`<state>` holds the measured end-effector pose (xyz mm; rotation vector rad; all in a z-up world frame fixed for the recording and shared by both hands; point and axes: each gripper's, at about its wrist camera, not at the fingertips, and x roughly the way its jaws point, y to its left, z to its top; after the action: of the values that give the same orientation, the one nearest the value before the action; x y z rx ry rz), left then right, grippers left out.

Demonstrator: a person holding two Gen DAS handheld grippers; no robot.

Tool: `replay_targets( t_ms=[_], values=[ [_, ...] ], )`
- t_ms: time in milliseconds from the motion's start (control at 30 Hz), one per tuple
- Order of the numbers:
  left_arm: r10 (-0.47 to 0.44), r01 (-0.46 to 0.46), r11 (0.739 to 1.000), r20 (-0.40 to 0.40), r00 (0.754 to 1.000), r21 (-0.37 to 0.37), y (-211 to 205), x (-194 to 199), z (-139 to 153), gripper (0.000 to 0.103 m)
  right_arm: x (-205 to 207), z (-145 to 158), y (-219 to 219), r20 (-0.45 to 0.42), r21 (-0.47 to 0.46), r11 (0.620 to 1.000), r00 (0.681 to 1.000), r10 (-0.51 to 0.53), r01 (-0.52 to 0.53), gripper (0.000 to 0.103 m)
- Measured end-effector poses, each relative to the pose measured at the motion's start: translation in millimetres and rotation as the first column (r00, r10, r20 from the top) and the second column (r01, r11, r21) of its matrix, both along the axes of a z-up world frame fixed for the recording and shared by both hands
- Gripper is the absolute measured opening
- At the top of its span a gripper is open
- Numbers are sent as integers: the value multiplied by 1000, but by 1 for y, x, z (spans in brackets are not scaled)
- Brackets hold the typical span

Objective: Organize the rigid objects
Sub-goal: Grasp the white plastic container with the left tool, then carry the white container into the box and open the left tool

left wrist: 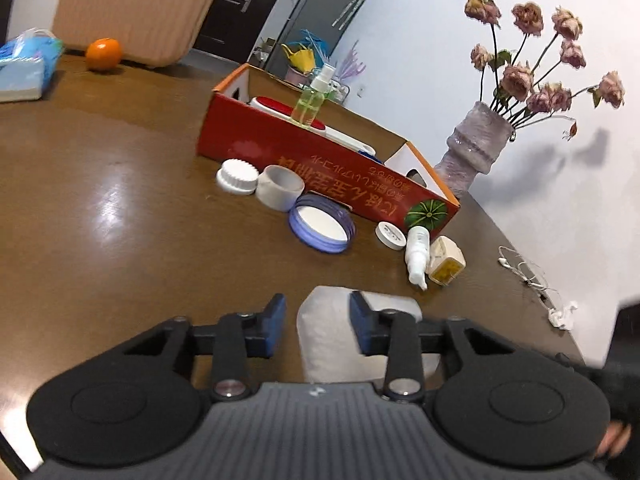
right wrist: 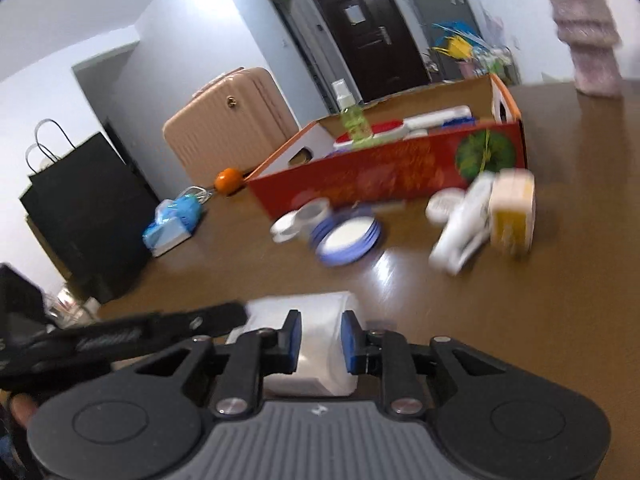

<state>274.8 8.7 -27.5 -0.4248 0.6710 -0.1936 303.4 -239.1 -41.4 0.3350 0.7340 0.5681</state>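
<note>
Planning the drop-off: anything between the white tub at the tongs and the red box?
Yes: blue lid, white cup and ribbed cap lie before the near wall of the red box; a lift-over likely clears them.

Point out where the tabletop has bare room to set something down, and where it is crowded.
Free: the broad brown stretch of table between the orange, the red box and the left gripper. Crowded: the strip along the box front, where white caps, the blue-rimmed lid and the white bottle crowd together.

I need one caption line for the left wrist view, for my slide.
Left gripper over a white jar, with lids, small bottles and a red box ahead on the brown table.
</note>
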Motion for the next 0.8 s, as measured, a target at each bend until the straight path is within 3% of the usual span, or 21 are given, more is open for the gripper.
replay_targets(
  t_ms=[67,100,367,433,467,533,633,800],
  values=[
    [15,-15,1000,7,1000,10,0,-15,4,11,-29,-1,9,17,4,1000,1000,-17,17,21],
    [16,-16,1000,3,1000,10,-1,-23,6,9,-39,0,12,21,2,1000,1000,-17,17,21],
    [-38,28,993,-85,996,-118,11,-72,6,12,-93,5,5,7,24,999,999,-44,44,19],
    [-57,42,988,-95,994,-150,15,-78,4,22,-100,3,3,6,29,998,999,-50,49,18],
    [-72,53,982,-103,992,-179,18,-80,2,37,-102,3,2,3,33,998,999,-49,49,18],
    [-117,90,969,-108,987,-230,20,-80,-2,53,-104,2,2,0,38,998,999,-46,46,18],
    [-127,103,974,-111,986,-204,16,-76,-6,47,-100,0,4,-4,43,998,999,-39,40,19],
    [-138,106,967,-128,982,-231,18,-59,-14,38,-83,-9,-6,-53,108,993,998,-45,50,26]
  ],
)
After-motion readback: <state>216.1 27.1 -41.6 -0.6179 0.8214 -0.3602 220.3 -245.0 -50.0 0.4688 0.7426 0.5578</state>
